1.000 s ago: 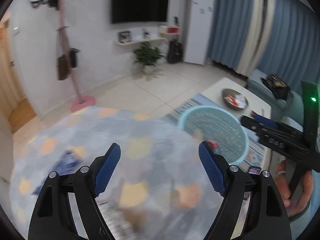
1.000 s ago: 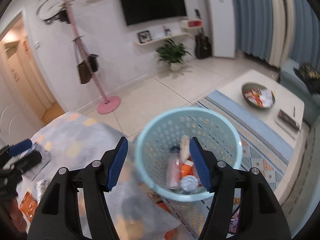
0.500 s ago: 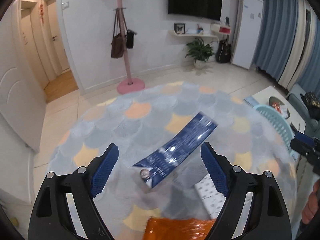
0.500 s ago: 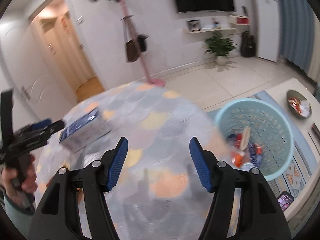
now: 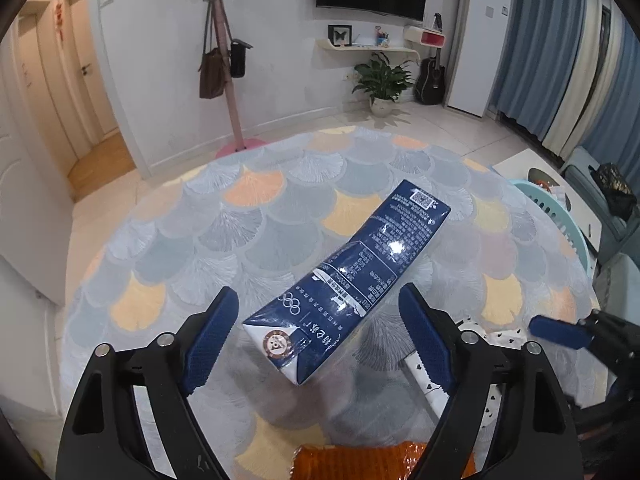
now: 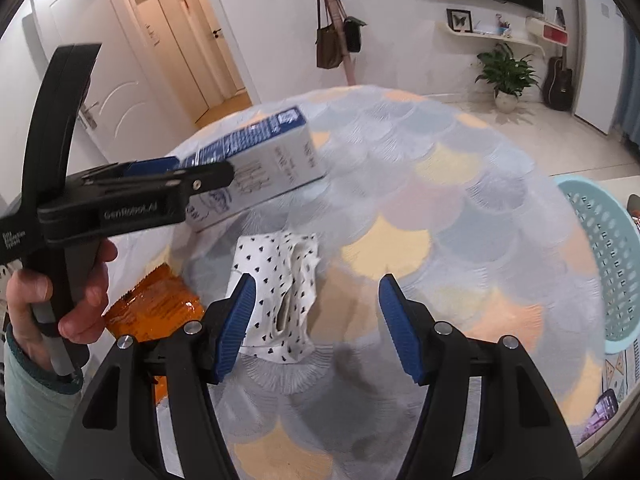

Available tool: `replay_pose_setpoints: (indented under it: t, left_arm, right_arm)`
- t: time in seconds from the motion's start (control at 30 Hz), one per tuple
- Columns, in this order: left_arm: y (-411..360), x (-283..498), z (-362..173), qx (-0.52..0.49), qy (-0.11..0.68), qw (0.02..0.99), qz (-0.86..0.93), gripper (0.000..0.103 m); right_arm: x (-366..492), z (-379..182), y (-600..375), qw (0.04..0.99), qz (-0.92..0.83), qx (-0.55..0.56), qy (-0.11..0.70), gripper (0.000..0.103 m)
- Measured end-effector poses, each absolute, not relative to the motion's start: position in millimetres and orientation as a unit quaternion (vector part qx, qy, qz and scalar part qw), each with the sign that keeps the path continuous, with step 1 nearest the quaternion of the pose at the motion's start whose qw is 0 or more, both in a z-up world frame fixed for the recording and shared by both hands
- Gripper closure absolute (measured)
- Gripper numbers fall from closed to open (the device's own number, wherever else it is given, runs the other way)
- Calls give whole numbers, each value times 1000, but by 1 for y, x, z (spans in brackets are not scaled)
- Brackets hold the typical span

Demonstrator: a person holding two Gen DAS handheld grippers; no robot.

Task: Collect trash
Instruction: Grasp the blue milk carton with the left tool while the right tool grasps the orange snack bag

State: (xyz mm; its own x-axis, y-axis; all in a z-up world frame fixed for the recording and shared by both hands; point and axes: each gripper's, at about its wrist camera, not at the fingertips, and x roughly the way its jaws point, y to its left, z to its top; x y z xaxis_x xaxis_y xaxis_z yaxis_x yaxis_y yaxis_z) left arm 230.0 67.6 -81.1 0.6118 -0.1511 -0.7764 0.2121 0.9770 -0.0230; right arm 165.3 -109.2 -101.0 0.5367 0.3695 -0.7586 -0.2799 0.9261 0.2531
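Carton, dark-blue rectangular paperboard drink pack [image 5: 352, 280], lying flat on the scallop-patterned round surface [image 5: 248, 240] between the spread left tool [image 5: 316, 344]; probably light, stiff, glossy-slick; best pinched across its long flat sides.

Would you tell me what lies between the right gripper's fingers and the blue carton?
In the right wrist view, the dotted white wrapper lies between the right gripper and the blue carton.
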Motion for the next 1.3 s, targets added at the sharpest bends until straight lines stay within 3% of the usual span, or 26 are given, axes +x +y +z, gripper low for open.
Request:
replay_pose_setpoints:
  t: [0.3,0.4,0.57,0.7,1.07,1.3]
  left_arm:
    - [68,232,-93,1,433,894,-116,38]
    - [68,232,-94,-7,428,896,-116,48]
    - [66,239,-93,-17,428,896,-116,53]
    - [58,242,-93,-13,428,896,-116,59]
    - [76,214,-64,-57,377,919,-99,68]
    - [114,183,-56,-91,363,925,-56,68]
  right_arm:
    - [157,-104,-97,880,190,26,434,43]
    - [154,-104,-95,882,189,18,431,43]
    - [153,-104,-101,881,192,30,431,51]
    - [153,-103,-102,881,199,32,428,67]
    - [121,-82,-101,893,239,39,380,67]
    - [98,-82,-49,854,325,-6,406,45]
